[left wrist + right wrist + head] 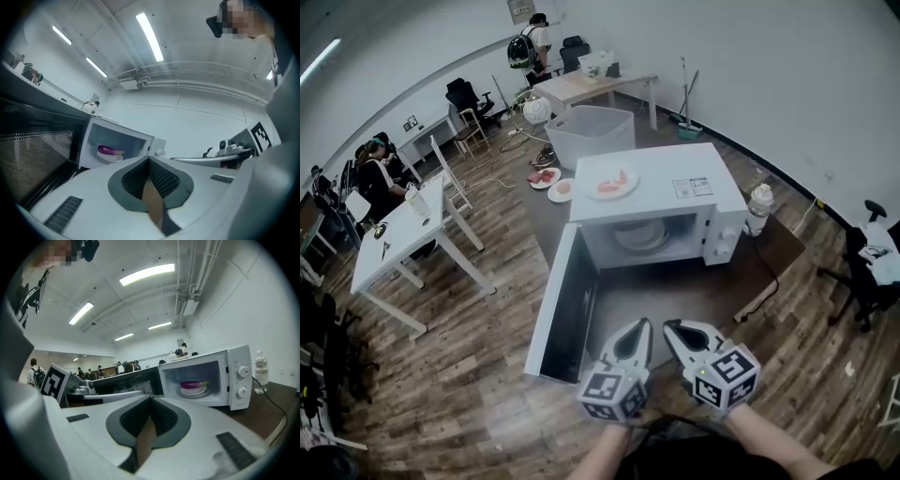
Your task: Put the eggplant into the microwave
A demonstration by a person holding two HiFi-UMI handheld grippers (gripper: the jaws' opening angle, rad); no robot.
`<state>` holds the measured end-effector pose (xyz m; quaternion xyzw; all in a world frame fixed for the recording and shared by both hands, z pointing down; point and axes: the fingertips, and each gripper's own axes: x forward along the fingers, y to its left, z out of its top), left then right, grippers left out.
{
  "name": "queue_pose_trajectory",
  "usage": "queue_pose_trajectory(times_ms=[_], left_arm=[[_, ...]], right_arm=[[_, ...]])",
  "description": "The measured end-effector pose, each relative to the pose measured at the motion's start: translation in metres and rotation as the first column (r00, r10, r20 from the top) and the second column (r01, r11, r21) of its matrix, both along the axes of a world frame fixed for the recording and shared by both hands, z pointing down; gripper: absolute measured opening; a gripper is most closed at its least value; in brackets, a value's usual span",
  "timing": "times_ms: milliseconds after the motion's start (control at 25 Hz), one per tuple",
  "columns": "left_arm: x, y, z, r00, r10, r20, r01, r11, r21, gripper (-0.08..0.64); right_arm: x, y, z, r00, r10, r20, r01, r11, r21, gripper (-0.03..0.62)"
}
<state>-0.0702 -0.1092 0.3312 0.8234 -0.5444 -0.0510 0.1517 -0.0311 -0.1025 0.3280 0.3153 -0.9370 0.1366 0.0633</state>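
The eggplant [194,385] is seen lying on a white plate [193,391] inside the microwave [656,187], well back in the cavity. By that placement the main part of the task is judged done. The door [558,305] is swung wide open to the left, and it stands out over the front of the table [787,246].

The left tool [642,326] and the right tool [672,328] are held side by side in front of the opening, well apart from the eggplant. The jaws of each are pressed together, with nothing between them.

If the door is to be closed, the chief risk is judged to lie there. With the jaws together the door can only be pushed, not gripped, so a hard or off-centre shove could slide the whole microwave along the table. The eggplant could be rolled off its plate by such a jolt. A second plate of food [610,184] is set on top of the microwave and could be shaken toward the edge. A bottle [758,208] stands just beside the right wall and could be tipped if the casing is shifted that way. The cable [769,272] trailing over the table on the right could be caught by the right tool if that tool is carried wide. The door's free edge is near the left tool, so it could be knocked by a careless sweep.
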Motion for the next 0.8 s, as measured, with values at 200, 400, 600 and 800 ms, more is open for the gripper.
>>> queue_pose_trajectory(times_ms=[200, 400, 600, 800], left_arm=[[0.002, 0.017, 0.005, 1.0, -0.014, -0.009, 0.014, 1.0, -0.011, 0.002], [0.006, 0.039, 0.003, 0.999, -0.03, -0.022, 0.03, 1.0, -0.004, 0.002], [0.016, 0.066, 0.001, 0.998, -0.046, -0.033, 0.046, 0.999, 0.002, 0.002], [0.037, 0.099, 0.0, 0.999, -0.044, -0.031, 0.044, 0.999, 0.0, 0.002]], right_arm=[[0.005, 0.019, 0.007, 1.0, -0.001, 0.007, 0.001, 1.0, -0.02, 0.0], [0.013, 0.043, 0.006, 1.0, -0.009, 0.004, 0.009, 1.0, -0.02, 0.0], [0.026, 0.071, -0.002, 1.0, -0.006, 0.006, 0.006, 1.0, 0.006, 0.0], [0.044, 0.102, -0.005, 1.0, 0.008, 0.017, -0.009, 1.0, 0.006, 0.0]])
